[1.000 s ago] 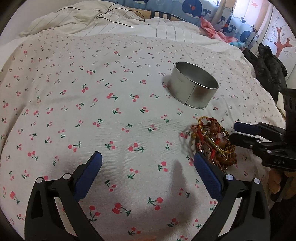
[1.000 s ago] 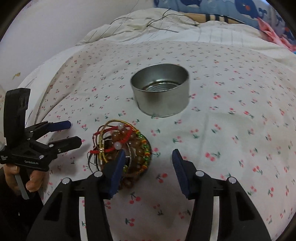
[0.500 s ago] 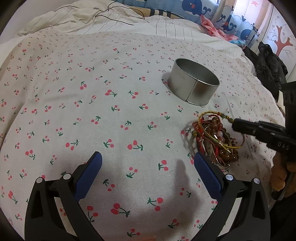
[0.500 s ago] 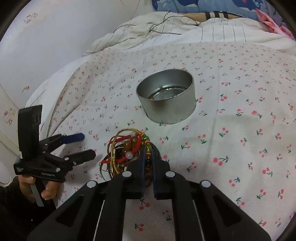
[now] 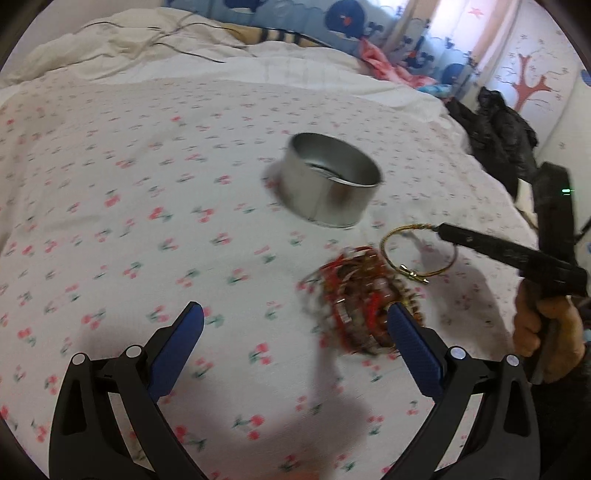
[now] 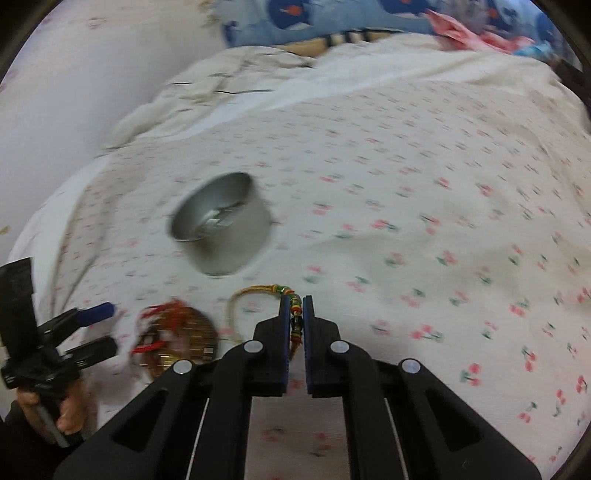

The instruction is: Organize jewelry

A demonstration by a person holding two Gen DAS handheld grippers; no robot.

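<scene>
A pile of bracelets [image 5: 364, 301] with red cords and brown beads lies on the cherry-print bedsheet [image 5: 129, 206], beside my left gripper's right finger. My left gripper [image 5: 295, 328] is open and empty above the sheet. My right gripper [image 6: 295, 302] is shut on a gold bracelet [image 6: 255, 293] with green and red beads and holds it lifted clear of the pile [image 6: 177, 338]. In the left wrist view the gold bracelet [image 5: 388, 251] hangs from the right gripper's tip [image 5: 441, 229]. A round silver tin [image 5: 328, 182] stands open beyond the pile, also in the right wrist view [image 6: 221, 229].
A crumpled white duvet [image 5: 155, 48] and blue patterned pillows [image 5: 332, 22] lie at the far end of the bed. Dark clothing [image 5: 498, 133] is heaped at the right edge of the bed. A white wall [image 6: 74, 92] runs along the left.
My right gripper shut on the gold bracelet in the pile and lifted it out toward the tin. The left gripper stayed open and shifted little.
</scene>
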